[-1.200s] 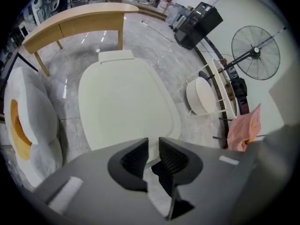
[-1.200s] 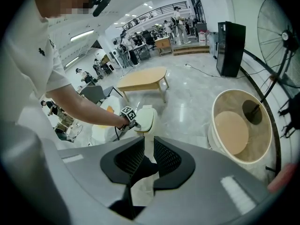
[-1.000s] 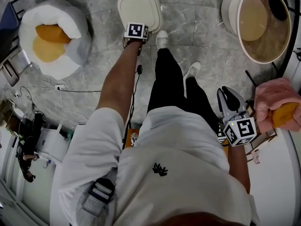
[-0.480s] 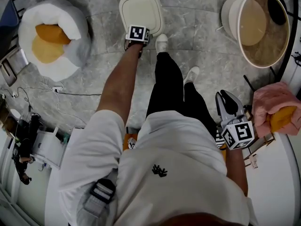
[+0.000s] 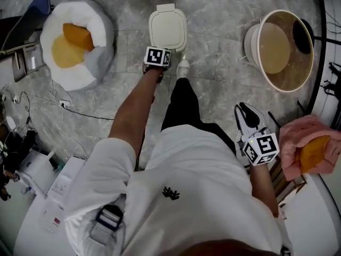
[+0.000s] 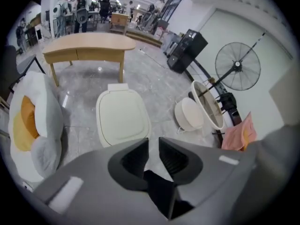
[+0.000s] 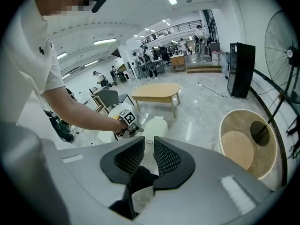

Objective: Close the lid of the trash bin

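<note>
Status: lid point(image 5: 168, 30) of the trash bin point(image 6: 123, 121) looks fully down. It sits flat on the rim all round, with no gap or tilt in the head view or the left tool view. The hinge tab is on the bin's far side. I'd call the close itself done.

Bin stands on the floor point(image 5: 213, 31), directly ahead of the person, just beyond their front shoe point(image 5: 183, 68).

Left tool point(image 6: 152, 145): arm stretched out toward the bin, tool hovering just on the person's side of it, above lid level, not touching. Jaws pulled in to a narrow slit, with nothing between them but floor and trouser leg.

Right tool point(image 7: 149, 146): well away from the bin, down by the person's hip. Jaws likewise nearly together, holding nothing, and pointing roughly toward the bin.

Left to do, my read: nothing on the lid, unless it needs a press to latch, and the pictures don't show whether it has latched. Otherwise just pull the left arm back.

White-and-orange cushion point(image 5: 77, 44) to the bin's left and round tub point(image 5: 279, 49) to its right are both clear of it and not involved.
</note>
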{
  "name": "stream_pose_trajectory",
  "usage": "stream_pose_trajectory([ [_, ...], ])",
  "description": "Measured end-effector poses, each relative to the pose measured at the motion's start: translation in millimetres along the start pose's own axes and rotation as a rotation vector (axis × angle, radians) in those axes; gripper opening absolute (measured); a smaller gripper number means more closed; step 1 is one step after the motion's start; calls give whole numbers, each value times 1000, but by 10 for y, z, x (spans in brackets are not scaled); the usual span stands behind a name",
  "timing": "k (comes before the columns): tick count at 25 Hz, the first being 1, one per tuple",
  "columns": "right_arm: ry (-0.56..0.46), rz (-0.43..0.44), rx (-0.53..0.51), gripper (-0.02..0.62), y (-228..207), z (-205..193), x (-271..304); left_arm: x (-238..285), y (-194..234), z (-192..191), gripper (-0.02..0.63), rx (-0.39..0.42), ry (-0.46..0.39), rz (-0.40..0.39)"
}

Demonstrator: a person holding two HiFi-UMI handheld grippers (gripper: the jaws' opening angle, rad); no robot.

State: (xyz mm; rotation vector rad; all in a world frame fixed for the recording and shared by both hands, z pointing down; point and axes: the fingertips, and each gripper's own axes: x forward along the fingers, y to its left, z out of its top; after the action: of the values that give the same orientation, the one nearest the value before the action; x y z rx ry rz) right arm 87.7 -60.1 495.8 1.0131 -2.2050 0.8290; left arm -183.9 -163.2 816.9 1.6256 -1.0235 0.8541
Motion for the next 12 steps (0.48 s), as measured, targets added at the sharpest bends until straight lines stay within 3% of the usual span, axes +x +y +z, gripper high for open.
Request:
stream_pose_trajectory([
  [4, -106, 53, -77, 60, 124, 19, -274, -855, -392, 134, 123, 44, -181, -16],
  [8, -193, 85, -127, 55, 222, -5, -628, -1763, -1047, 93, 123, 108, -353, -71],
  [12, -240, 106, -136, 52, 420, -204, -1013, -2495, -1784, -305, 123, 161, -467, -149],
])
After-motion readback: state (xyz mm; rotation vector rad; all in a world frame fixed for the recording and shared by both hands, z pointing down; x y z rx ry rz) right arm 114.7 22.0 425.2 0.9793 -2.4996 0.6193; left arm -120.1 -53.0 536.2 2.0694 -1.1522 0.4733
